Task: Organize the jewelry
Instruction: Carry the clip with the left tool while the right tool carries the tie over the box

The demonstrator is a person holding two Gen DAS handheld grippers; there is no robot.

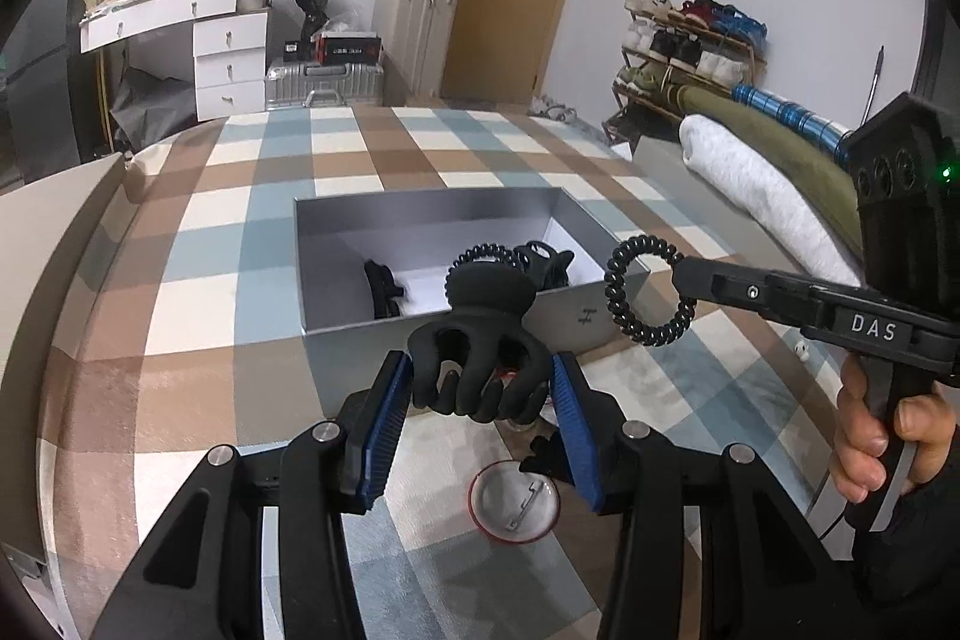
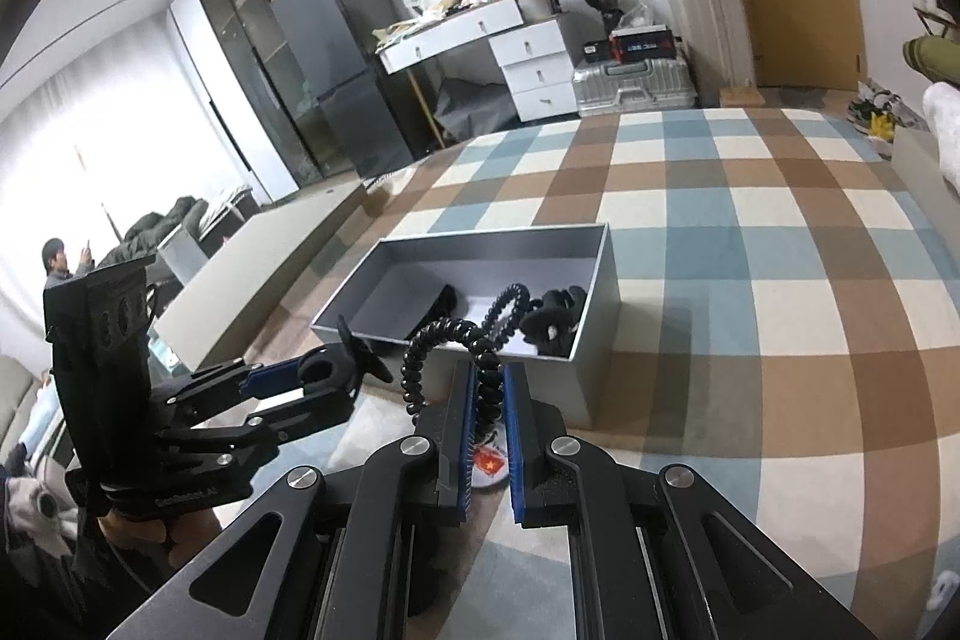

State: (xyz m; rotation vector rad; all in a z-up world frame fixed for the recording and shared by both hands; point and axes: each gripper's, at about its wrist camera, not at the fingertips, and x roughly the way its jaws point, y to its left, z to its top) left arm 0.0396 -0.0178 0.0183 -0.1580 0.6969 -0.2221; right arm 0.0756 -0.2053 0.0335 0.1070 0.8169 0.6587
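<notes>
Carrying both to the box (image 1: 336, 244): left gripper (image 1: 483, 388) half-open, clamped on hair claw (image 1: 480, 358); right gripper (image 2: 485, 412) pinched tight on coil hair tie (image 2: 456, 340). Clear the near wall before releasing.

Black matte claw clip (image 1: 477, 340), teeth down, clamped between blue pads just in front of the box's near wall. Black spiral hair tie (image 1: 651, 289), a coiled ring hanging upright, pinched at one side, off the box's right near corner. Grey open box (image 1: 336, 244) with white floor, on the checked cloth; inside: a black clip (image 1: 384, 289) at left, another spiral tie (image 1: 480, 256) and claw clip (image 1: 549, 259) at right. Round pin badge (image 1: 515, 502) face down on the cloth nearby.
</notes>
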